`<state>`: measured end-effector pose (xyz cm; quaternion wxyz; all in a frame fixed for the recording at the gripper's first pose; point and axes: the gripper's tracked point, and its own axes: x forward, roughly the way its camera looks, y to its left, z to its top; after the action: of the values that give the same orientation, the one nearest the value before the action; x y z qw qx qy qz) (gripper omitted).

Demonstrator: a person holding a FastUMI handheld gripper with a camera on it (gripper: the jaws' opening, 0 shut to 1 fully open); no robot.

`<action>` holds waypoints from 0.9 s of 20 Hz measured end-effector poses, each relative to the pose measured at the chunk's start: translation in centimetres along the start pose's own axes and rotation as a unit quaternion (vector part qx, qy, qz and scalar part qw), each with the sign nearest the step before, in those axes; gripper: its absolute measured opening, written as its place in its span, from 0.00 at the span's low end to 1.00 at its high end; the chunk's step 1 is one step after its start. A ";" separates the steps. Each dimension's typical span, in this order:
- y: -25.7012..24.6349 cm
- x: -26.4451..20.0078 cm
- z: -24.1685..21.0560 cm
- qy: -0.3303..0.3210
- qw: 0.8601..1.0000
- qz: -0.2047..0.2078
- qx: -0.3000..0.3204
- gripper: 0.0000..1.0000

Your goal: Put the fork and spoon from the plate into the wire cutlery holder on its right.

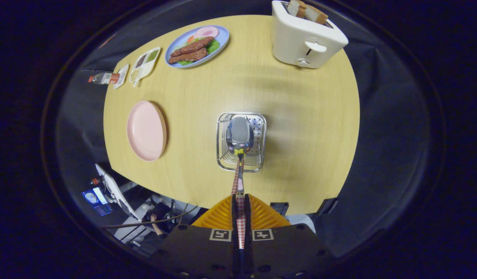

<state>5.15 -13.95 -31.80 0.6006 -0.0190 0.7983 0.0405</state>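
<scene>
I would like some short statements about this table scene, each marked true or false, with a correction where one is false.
1. The claw is shut on the handle of a spoon. True.
2. The spoon's bowl hangs over the wire cutlery holder. True.
3. The pink plate carries a fork and a knife. False: nothing lies on it.
4. The toaster has no bread in it. False: bread slices stick out of its slots.
5. The blue plate beyond the pink plate carries food. True.
6. The cutlery holder stands left of the pink plate. False: it stands on its right.
</scene>
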 end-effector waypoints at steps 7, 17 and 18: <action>-0.1 0.9 1.2 0.055 0.998 -0.011 0.016 0.04; 0.3 2.3 2.6 0.100 0.994 -0.043 0.027 0.10; 0.1 2.4 3.0 0.095 0.994 -0.048 0.024 0.10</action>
<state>7.33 -13.50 -34.92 0.5232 -0.0465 0.8509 -0.0091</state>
